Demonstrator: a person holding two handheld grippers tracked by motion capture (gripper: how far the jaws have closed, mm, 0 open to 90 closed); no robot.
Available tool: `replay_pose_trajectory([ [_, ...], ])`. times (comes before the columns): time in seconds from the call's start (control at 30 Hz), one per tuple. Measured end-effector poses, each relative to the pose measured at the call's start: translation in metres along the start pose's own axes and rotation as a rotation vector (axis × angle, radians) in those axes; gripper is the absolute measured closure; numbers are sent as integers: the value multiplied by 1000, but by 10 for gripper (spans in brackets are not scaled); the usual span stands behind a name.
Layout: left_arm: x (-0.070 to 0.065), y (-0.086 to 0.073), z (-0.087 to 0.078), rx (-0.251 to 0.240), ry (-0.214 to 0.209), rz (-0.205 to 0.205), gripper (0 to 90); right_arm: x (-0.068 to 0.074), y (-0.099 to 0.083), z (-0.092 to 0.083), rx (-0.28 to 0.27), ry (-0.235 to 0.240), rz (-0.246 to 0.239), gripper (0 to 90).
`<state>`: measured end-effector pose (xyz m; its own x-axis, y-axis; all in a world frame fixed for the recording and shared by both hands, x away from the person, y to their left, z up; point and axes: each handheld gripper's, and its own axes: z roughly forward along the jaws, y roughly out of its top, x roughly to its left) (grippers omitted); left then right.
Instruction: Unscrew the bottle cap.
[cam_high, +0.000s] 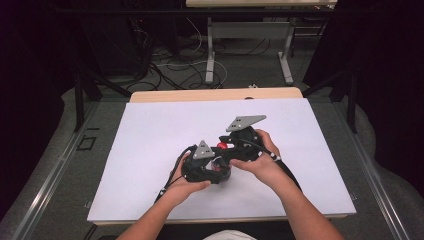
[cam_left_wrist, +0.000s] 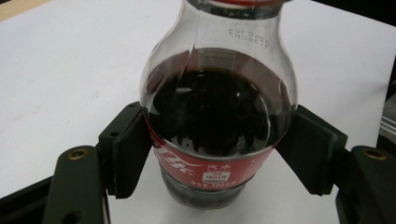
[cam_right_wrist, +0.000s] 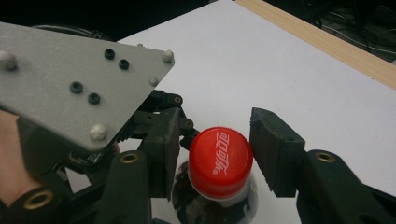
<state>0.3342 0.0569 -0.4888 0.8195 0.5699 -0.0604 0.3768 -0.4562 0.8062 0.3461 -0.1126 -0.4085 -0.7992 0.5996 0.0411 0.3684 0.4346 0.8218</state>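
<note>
**Both grippers on a cola bottle near the middle of the worktop**

Where the white worktop (cam_high: 150, 150) lies under the high camera, a person's two hands meet a little toward its near edge, about midway between its left and right edges. The left hand (cam_high: 187, 185) holds the left gripper (cam_high: 212, 167) low, and the right hand (cam_high: 262, 160) holds the right gripper (cam_high: 227, 146) just above and behind it. A spot of red between the two grippers marks the bottle cap (cam_high: 222, 145).

In the left gripper view, the bottle (cam_left_wrist: 217, 116) stands upright on the white surface, clear plastic with dark liquid filling the lower body and a red label band (cam_left_wrist: 205, 170) around it. The left gripper (cam_left_wrist: 219, 149) has its two black jaws pressed against opposite sides of the bottle at the label's height, clamped on it.

In the right gripper view, the red cap (cam_right_wrist: 220, 161) with white lettering sits between the jaws of the right gripper (cam_right_wrist: 212, 154). The jaw at the view's left touches or nearly touches the cap; the one at the right stands just beside it, and whether it touches cannot be told. The gap is narrow, about the cap's width. The left gripper's grey three-cornered plate (cam_right_wrist: 79, 84) shows at upper left, with the wooden edge of the table (cam_right_wrist: 327, 44) beyond.
</note>
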Motion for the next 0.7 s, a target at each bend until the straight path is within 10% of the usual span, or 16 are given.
replay_pose_trajectory([
  [0.7, -1, 3, -4, 2, 21, 8, 303, 4, 0, 8, -2, -33, 15, 597],
])
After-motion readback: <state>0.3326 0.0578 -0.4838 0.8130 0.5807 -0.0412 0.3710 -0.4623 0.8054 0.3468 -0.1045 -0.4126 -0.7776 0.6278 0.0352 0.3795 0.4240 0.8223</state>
